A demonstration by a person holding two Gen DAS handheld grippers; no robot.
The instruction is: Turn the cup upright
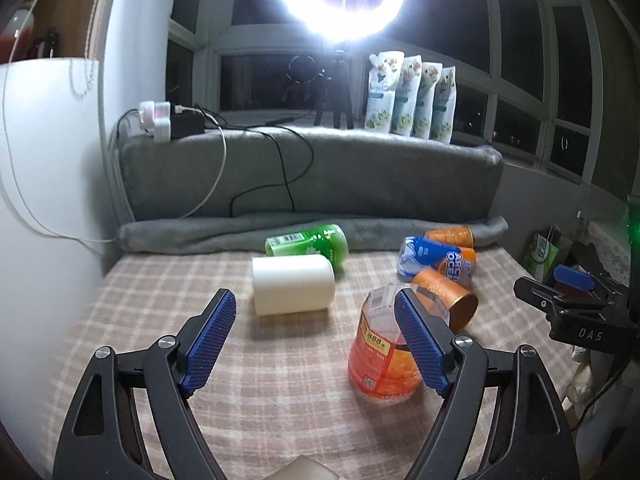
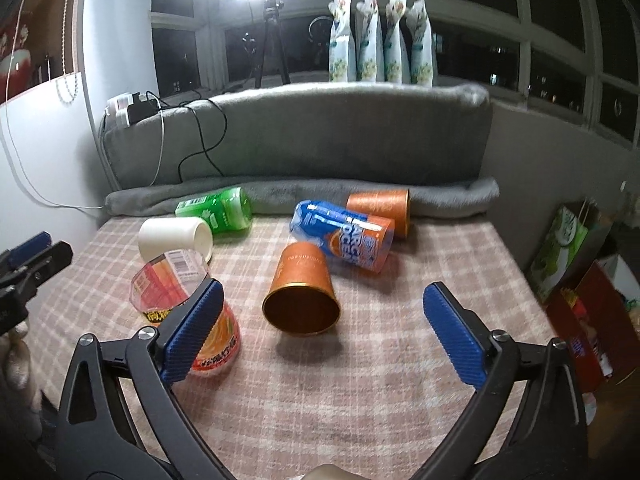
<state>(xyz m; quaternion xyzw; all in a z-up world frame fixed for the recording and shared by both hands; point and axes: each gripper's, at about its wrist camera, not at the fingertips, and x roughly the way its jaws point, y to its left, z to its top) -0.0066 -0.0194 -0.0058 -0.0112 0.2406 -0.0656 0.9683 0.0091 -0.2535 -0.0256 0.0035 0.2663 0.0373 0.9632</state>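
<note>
Both sets of tongs stand wide apart, gripping nothing. The left tongs [image 1: 316, 320] frame the lower middle of the left wrist view above the plaid tabletop [image 1: 160, 300]. A white cup [image 1: 293, 290] lies on its side just beyond them, with a green cup [image 1: 308, 245] behind it. The right tongs [image 2: 320, 312] open toward an orange cup [image 2: 301, 294] lying with its mouth facing the camera at centre frame. A clear orange cup [image 2: 188, 296] sits at lower left, partly behind the left finger. A blue and orange cup [image 2: 344, 240] lies further back.
</note>
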